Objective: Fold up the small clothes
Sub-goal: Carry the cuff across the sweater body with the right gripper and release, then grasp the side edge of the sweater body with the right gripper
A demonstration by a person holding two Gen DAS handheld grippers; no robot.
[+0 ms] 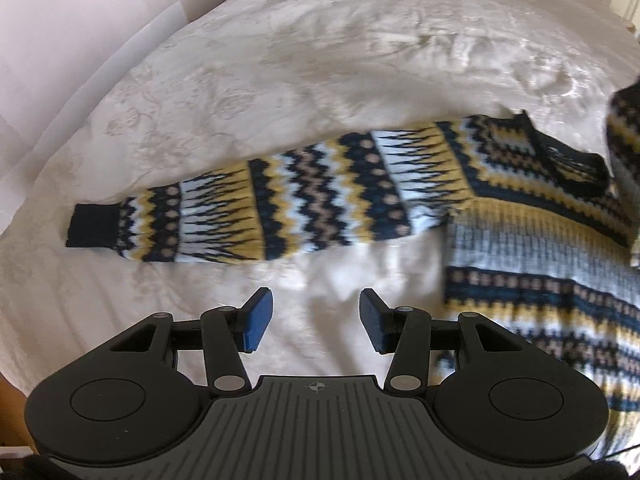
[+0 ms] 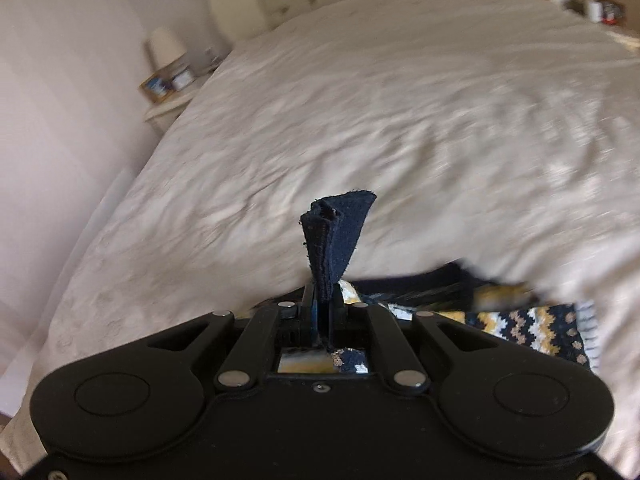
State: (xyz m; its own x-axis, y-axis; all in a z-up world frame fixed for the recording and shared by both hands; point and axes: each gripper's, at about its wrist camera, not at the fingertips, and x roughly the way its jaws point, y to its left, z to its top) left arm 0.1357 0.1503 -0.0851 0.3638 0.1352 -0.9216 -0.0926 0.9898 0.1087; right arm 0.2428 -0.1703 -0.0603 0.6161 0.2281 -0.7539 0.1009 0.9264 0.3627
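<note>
One patterned sweater [image 1: 520, 208] lies on the white bed [image 1: 320, 60], with one sleeve [image 1: 260, 208] stretched flat to the left. The left hand-held gripper [image 1: 316, 320] hangs released over bare bedding, near the sleeve and left of the body panel. The right hand-held gripper [image 2: 324, 304] is clenched on the dark navy cuff [image 2: 336, 232] of the other sleeve, with the sweater beneath it.

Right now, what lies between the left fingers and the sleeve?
Only bare white bedspread lies between the left fingers and the sleeve, seen in the left wrist view.
</note>
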